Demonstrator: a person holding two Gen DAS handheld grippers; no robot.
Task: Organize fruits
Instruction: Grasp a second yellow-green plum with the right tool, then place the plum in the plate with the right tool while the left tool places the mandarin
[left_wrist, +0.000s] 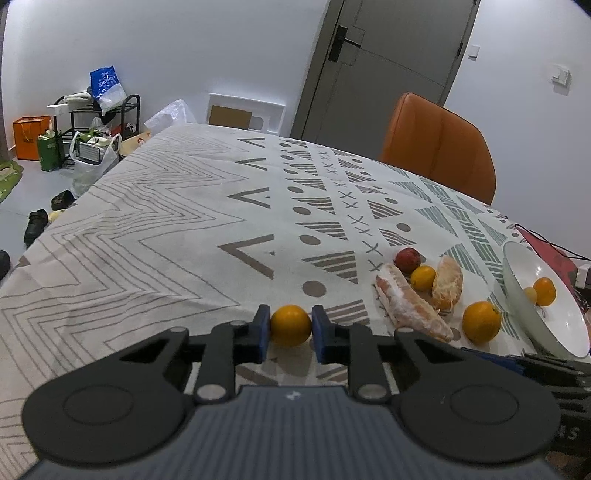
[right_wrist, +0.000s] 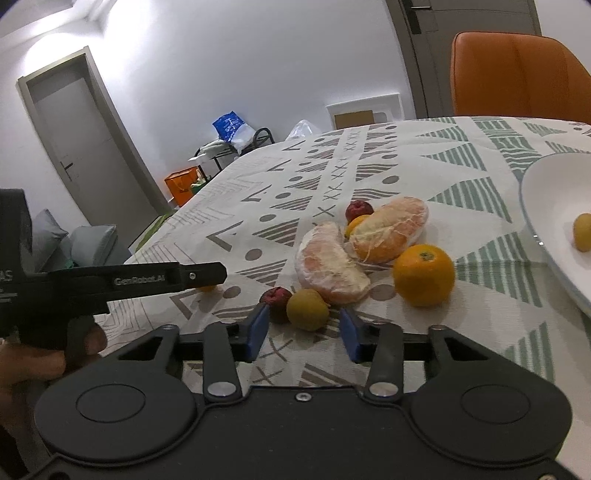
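My left gripper (left_wrist: 290, 330) is shut on a small orange (left_wrist: 290, 325), low over the patterned tablecloth (left_wrist: 166, 236). My right gripper (right_wrist: 303, 332) is open, and a yellow-green fruit (right_wrist: 307, 309) sits just ahead of the gap between its blue pads. A dark red fruit (right_wrist: 277, 302) lies by the left pad. Beyond are two peeled pomelo segments (right_wrist: 330, 267) (right_wrist: 388, 229), a large orange (right_wrist: 423, 275), another red fruit (right_wrist: 358, 210) and a small orange (right_wrist: 355, 223). A white bowl (left_wrist: 524, 258) holds a small orange (left_wrist: 545, 291) and a pale fruit (left_wrist: 530, 294).
An orange chair (left_wrist: 439, 144) stands at the table's far side. A hand (right_wrist: 33, 365) holds the left gripper's body (right_wrist: 147, 282) at the left of the right wrist view. Floor clutter, bags and a shoe rack (left_wrist: 92, 122) lie past the table's left edge.
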